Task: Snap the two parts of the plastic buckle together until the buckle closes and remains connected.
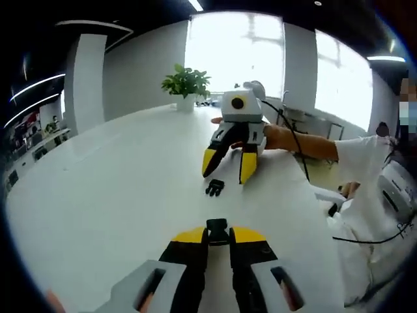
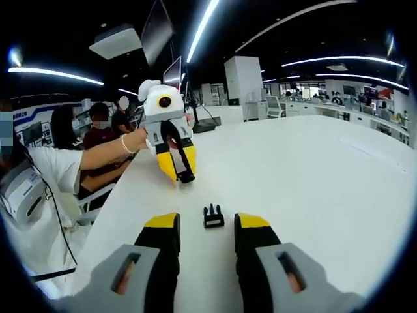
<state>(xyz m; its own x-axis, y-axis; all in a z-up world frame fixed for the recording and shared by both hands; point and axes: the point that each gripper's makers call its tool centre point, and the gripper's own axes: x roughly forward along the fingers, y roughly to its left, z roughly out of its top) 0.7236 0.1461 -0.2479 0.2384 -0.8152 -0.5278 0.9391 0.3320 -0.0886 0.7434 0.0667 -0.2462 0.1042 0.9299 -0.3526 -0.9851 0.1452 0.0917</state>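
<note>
Left tool (image 1: 217, 239) clamps one buckle half (image 1: 217, 230); right tool (image 2: 205, 236), apart, flanks the pronged half (image 2: 213, 216).

Long white desk (image 1: 98, 195), small black buckle part (image 1: 214, 188) lying flat on its bare top, potted plant (image 1: 186, 85) standing at the far end, well beyond that buckle part

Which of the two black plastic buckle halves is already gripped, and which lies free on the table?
The socket half is gripped between the left gripper jaws. The pronged half lies loose on the white table, between the right gripper open jaws.
</note>
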